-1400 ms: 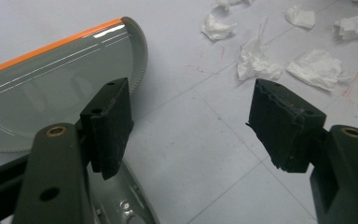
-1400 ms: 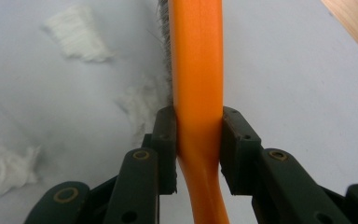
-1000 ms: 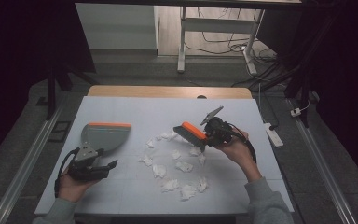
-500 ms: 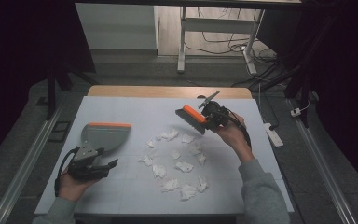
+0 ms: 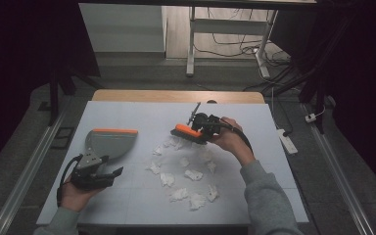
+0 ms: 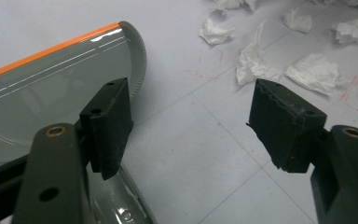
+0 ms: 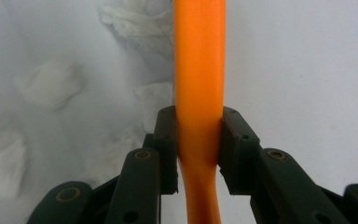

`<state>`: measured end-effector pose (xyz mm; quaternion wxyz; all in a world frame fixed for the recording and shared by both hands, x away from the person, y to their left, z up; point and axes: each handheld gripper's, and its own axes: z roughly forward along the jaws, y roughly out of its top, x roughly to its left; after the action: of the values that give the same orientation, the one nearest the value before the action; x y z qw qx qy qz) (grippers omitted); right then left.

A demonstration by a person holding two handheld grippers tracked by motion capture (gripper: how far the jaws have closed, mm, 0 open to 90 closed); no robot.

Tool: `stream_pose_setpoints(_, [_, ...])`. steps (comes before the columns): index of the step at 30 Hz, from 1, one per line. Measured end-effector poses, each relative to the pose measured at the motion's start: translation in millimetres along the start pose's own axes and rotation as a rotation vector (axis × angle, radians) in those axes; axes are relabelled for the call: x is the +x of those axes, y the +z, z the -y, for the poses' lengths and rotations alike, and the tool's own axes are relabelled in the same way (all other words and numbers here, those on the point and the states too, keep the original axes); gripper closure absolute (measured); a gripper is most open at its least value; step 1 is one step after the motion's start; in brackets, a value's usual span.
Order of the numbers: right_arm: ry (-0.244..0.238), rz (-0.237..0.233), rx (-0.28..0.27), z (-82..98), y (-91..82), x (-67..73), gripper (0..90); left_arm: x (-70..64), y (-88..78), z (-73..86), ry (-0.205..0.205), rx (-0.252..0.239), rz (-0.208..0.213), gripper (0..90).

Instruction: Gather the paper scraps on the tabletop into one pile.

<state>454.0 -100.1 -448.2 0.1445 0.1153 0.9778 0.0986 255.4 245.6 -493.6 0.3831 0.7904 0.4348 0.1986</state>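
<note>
A brush with an orange back (image 5: 188, 131) hangs just above the far edge of a loose ring of several crumpled white paper scraps (image 5: 193, 175). My right gripper (image 5: 203, 128) is shut on it. In the right gripper view both pads of the gripper (image 7: 199, 140) press on the orange handle (image 7: 199, 56), with scraps (image 7: 46, 84) blurred beneath. A grey dustpan with an orange lip (image 5: 108, 142) lies at the left. My left gripper (image 5: 105, 165) rests just behind it. Its jaws (image 6: 196, 121) stand open over bare table, the left one beside the dustpan (image 6: 51, 79).
A white mat (image 5: 127, 112) covers the table, with a wooden strip (image 5: 176, 95) along its far edge. More paper scraps (image 6: 312, 72) lie to the right of the left gripper. A power strip (image 5: 288, 142) lies off the table's right side.
The right hand has carried the brush away from the person and then leftward, to the far edge of the scraps. The left hand and dustpan have not moved.
</note>
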Motion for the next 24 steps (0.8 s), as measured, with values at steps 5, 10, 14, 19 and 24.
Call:
stream_pose_setpoints(5, [-0.058,-0.075,-0.022,13.1,-11.8,22.6,70.7,0.4,-0.5,-0.3,-0.001,-0.002,0.002,30.3])
stream_pose_setpoints(10, [-0.04,-0.097,-0.099,25.0,-29.3,28.6,70.6,-0.1,0.7,-1.2,-0.001,-0.002,0.006,30.2])
stream_pose_setpoints(14, [0.049,-0.077,-0.182,31.6,-41.2,18.8,70.6,0.1,0.8,-1.9,-0.002,-0.005,0.007,30.2])
stream_pose_setpoints(19, [0.139,-0.056,-0.247,37.9,-45.3,8.6,70.5,1.4,1.3,-1.7,-0.004,-0.004,0.007,30.2])
stream_pose_setpoints(24, [0.213,-0.077,-0.319,37.9,-45.5,1.6,70.5,1.7,2.1,-1.8,-0.005,-0.003,0.008,30.2])
